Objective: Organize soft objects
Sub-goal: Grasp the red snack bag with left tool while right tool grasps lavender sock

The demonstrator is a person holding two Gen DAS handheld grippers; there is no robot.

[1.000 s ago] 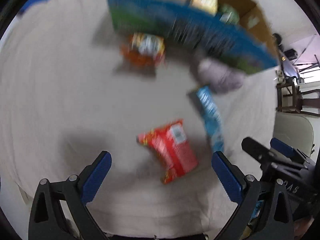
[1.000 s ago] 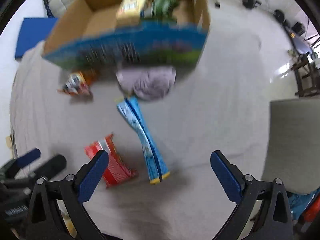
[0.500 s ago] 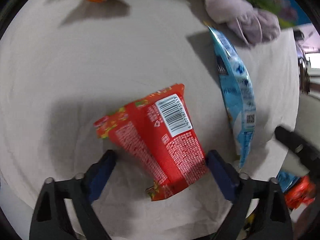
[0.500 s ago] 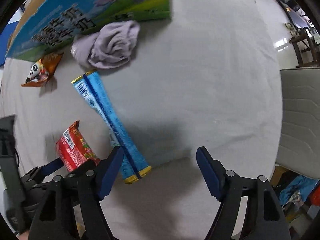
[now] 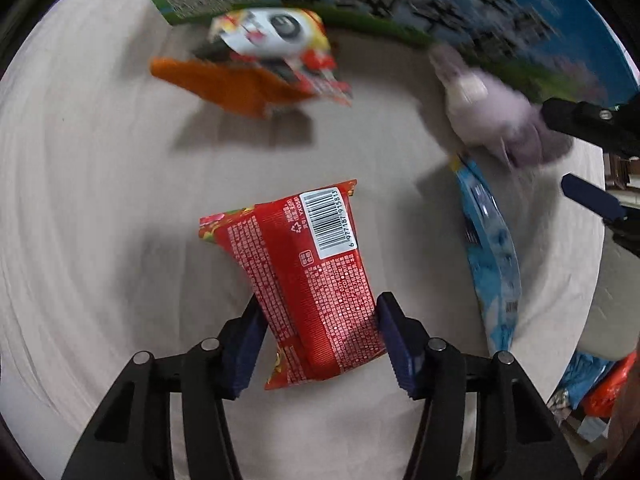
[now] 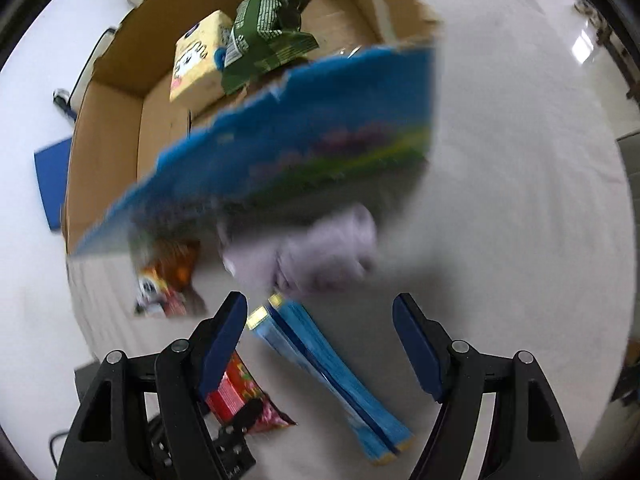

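Observation:
My left gripper is shut on a red snack packet, its barcode side up, on the beige cloth. The packet also shows in the right wrist view. An orange panda snack bag lies beyond it, beside a lilac cloth bundle and a long blue packet. My right gripper is open and empty, above the blue packet's near part, with the lilac bundle ahead of it.
An open cardboard box with a blue printed side stands behind the items, holding a yellow packet and a green bag. A blue mat lies at far left. More packets lie off the cloth's right edge.
My left gripper has closed its jaws onto the red packet. My right gripper has tilted up toward the box, so the lilac bundle and blue packet now sit closer between its fingers.

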